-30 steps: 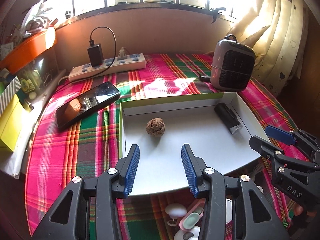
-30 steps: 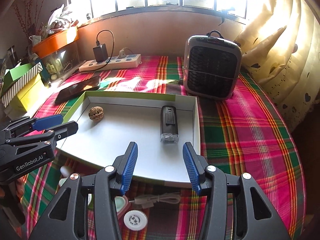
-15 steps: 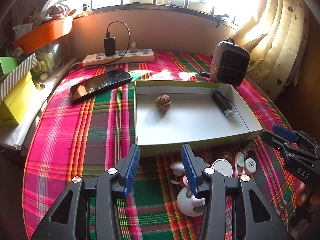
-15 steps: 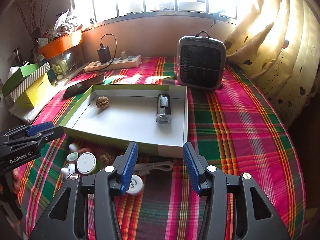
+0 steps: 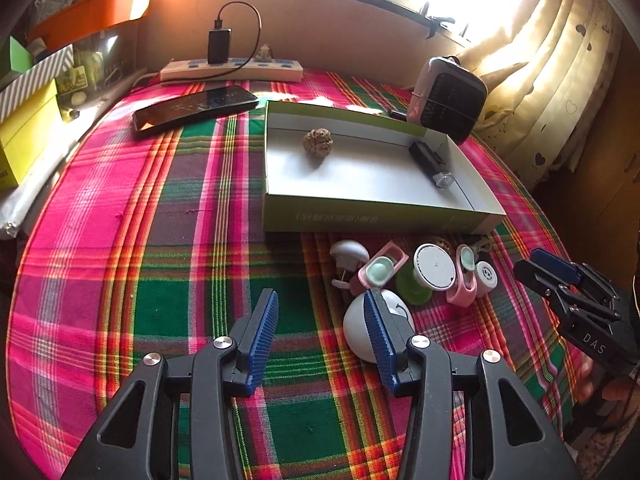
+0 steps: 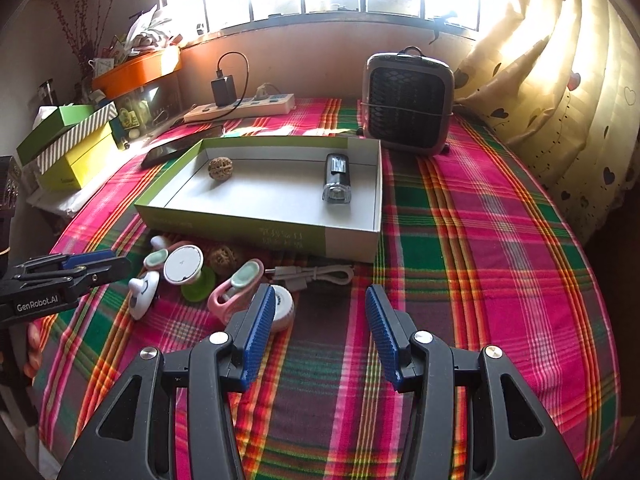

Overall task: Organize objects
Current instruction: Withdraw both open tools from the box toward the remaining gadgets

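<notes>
I had both tools over the plaid cloth on the near side of the open box (image 6: 256, 222), with nothing in either. The left gripper (image 5: 322, 330) had just been opening its jaws; they stood apart over bare cloth, the white dome (image 5: 362, 334) just to the right of its right pad and not between them. The right gripper (image 6: 316, 322) also stood apart and empty, the white round puck (image 6: 285, 309) partly hidden behind its left pad.

The loose pieces sat bunched against the near wall of the box: pink clips (image 6: 236, 286), a white disc on a green base (image 6: 186, 270), a walnut (image 6: 222, 258) and a white cable (image 6: 316, 274) to their right. Inside the box already lay another walnut (image 6: 220, 168) and a dark lamp (image 6: 336, 178).

My worry was the crowding. Closing on one piece could have nudged or pinched its neighbour. The dome looked smooth and rounded, so I judged it likely to squirt out of an off-centre grip. The two tools were working close together and could have collided.
</notes>
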A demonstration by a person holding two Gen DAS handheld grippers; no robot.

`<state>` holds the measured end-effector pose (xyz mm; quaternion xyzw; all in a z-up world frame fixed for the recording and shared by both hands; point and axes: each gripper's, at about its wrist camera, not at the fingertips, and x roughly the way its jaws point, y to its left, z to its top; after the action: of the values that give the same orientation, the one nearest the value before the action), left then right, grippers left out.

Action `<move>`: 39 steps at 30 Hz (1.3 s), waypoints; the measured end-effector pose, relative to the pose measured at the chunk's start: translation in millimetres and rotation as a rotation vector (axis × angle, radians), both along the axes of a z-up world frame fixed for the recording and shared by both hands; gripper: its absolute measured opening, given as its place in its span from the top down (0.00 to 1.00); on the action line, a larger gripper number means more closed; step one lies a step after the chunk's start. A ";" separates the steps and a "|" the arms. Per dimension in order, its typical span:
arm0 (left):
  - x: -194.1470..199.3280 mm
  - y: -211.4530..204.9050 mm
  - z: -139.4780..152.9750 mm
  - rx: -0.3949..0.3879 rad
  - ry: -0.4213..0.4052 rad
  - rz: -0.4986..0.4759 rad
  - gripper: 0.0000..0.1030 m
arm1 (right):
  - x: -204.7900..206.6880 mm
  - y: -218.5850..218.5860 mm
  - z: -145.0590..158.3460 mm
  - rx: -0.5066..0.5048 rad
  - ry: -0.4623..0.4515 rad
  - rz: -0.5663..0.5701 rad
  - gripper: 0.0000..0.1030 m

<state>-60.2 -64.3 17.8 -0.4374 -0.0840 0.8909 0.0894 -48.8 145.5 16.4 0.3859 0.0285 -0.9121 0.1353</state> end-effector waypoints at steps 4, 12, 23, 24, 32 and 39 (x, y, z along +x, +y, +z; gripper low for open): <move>4.2 1.3 -5.0 0.019 -0.013 -0.015 0.55 | -0.4 -4.7 -7.8 -0.007 -0.027 0.018 0.53; 10.0 7.0 -8.2 0.037 -0.018 -0.050 0.52 | -0.6 -8.7 -12.9 -0.016 -0.047 0.040 0.53; 10.3 18.0 -9.3 0.106 -0.037 -0.114 0.49 | -2.3 -11.3 -19.0 -0.020 -0.068 0.054 0.49; 9.4 19.4 -9.8 0.104 -0.043 -0.113 0.49 | -2.6 -11.7 -19.1 -0.018 -0.068 0.054 0.49; 3.2 25.9 -10.2 0.075 -0.044 -0.111 0.49 | -9.1 -14.4 -23.3 -0.004 -0.083 0.053 0.48; -1.9 30.6 -10.8 0.041 -0.038 -0.108 0.49 | -15.0 -18.7 -25.9 0.015 -0.099 0.059 0.49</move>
<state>-62.1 -33.7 6.9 -0.4564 -0.0801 0.8743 0.1445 -63.8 126.7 -9.5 0.4307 0.0398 -0.8872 0.1606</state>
